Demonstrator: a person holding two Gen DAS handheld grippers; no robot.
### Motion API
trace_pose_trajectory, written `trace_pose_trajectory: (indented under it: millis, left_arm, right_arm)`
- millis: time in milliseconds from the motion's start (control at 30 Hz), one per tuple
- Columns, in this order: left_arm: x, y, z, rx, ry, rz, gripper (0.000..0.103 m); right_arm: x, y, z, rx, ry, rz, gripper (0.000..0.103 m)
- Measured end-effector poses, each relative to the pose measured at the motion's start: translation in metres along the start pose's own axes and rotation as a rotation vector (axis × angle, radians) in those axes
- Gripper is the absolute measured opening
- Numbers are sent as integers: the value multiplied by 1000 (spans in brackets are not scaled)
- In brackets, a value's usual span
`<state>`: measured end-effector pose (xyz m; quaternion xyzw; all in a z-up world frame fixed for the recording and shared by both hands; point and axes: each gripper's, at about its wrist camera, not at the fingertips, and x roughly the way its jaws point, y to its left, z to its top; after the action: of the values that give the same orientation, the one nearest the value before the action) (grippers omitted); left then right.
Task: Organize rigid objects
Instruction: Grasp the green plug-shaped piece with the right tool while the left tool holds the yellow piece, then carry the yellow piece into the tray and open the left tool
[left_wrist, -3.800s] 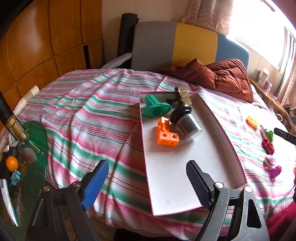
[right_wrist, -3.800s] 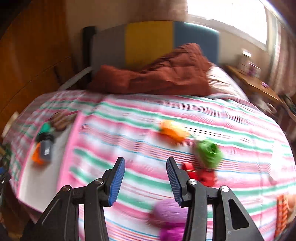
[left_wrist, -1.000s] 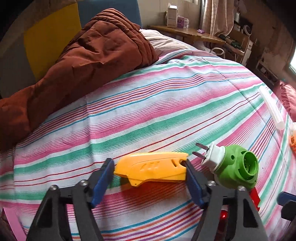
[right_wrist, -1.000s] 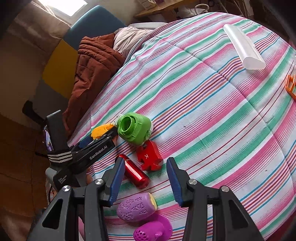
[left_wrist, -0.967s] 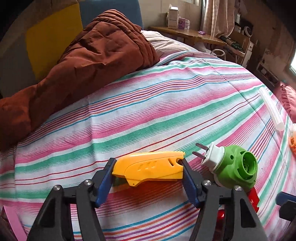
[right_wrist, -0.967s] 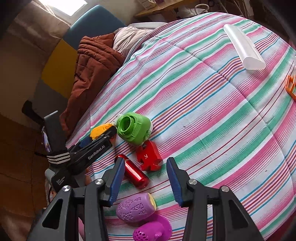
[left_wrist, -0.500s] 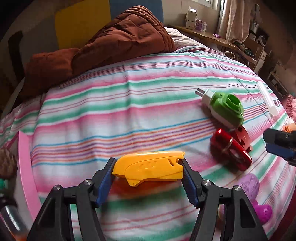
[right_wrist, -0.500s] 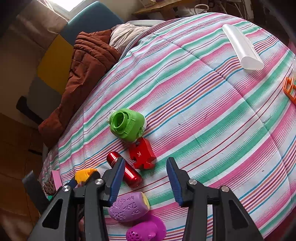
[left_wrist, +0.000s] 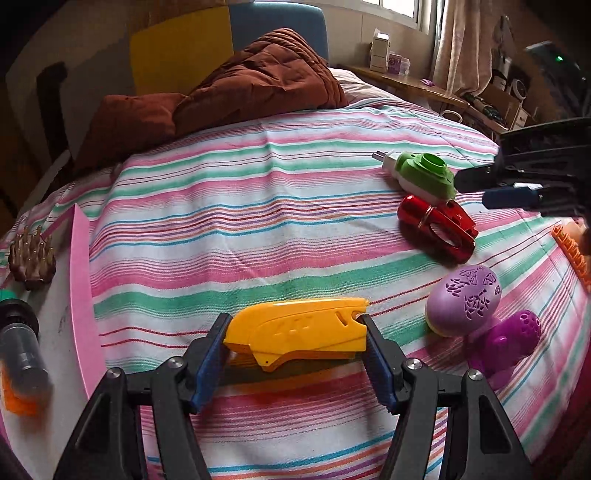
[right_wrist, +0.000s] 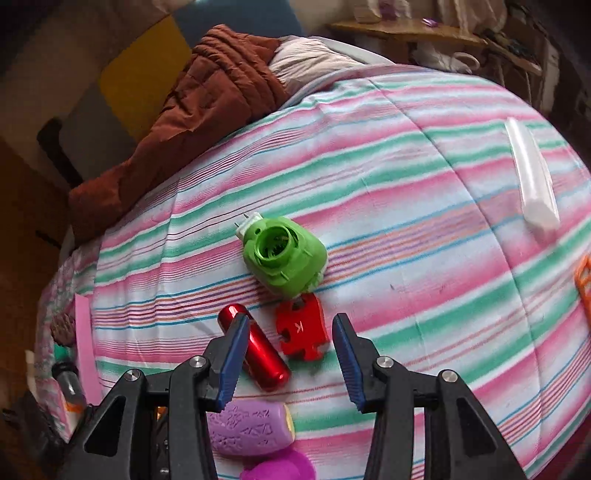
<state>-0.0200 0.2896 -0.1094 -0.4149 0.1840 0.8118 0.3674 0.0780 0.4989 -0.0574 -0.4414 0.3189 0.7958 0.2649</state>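
My left gripper (left_wrist: 295, 354) is shut on a yellow plastic cutter (left_wrist: 299, 328) and holds it above the striped bedspread. My right gripper (right_wrist: 290, 360) is open and empty, above a red cylinder (right_wrist: 258, 350) and a red puzzle-shaped piece (right_wrist: 303, 328); it also shows at the right edge of the left wrist view (left_wrist: 517, 188). A green plug-in device (right_wrist: 284, 254) lies just beyond them. A pink-edged white tray (left_wrist: 79, 295) at the left holds a wooden brush (left_wrist: 31, 258), a dark jar (left_wrist: 20, 347) and an orange block (left_wrist: 18, 402).
A purple egg-shaped object (left_wrist: 463, 299) and a magenta perforated piece (left_wrist: 509, 336) lie at the right. A brown quilt (left_wrist: 229, 88) is heaped at the headboard. A clear tube (right_wrist: 532, 184) and an orange piece (right_wrist: 583, 284) lie far right.
My left gripper closed on the yellow cutter, lifted it and carried it left toward the tray. My right gripper moved closer over the red pieces.
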Motion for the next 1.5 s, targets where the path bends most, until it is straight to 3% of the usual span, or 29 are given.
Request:
trace_pose_trajectory:
  millis: [167,433,800,833,933,1067,1200,1333,1500]
  left_arm:
    - [-1,1,-2,0,-23,-1,68]
    - [-5,2,-2,-10,-31,-6,67]
    - [-7,2,-3,-15,-39,-11,67]
    - [-6,2,-3,-14,-40,-10,68]
    - [-7,2,-4,-15,-42,-10,68]
    - [-6,1,-5,-12,-47,-7,67]
    - [-8,2,-4,-18,-44,-10,67]
    - [-16,7,-3,-46,-24,-13,67]
    - [-49,16,-1,-80,-63,-20,67]
  right_arm:
    - [24,19,27,-187,42,-55,48]
    - [55,36,50,-347,92,-114,63]
    - [85,68,57,-717,197,-188,67]
    - [86,69,57,-714,199,-183,61]
    - [87,69,55,-664,166,-175,56]
    - [86,69,49,-571,91,-191,54]
    - [84,72,50,-480,76,-186,53]
    - [68,95,43,-482,43,-107,53]
    - [63,123,23,-523,57,-17,53]
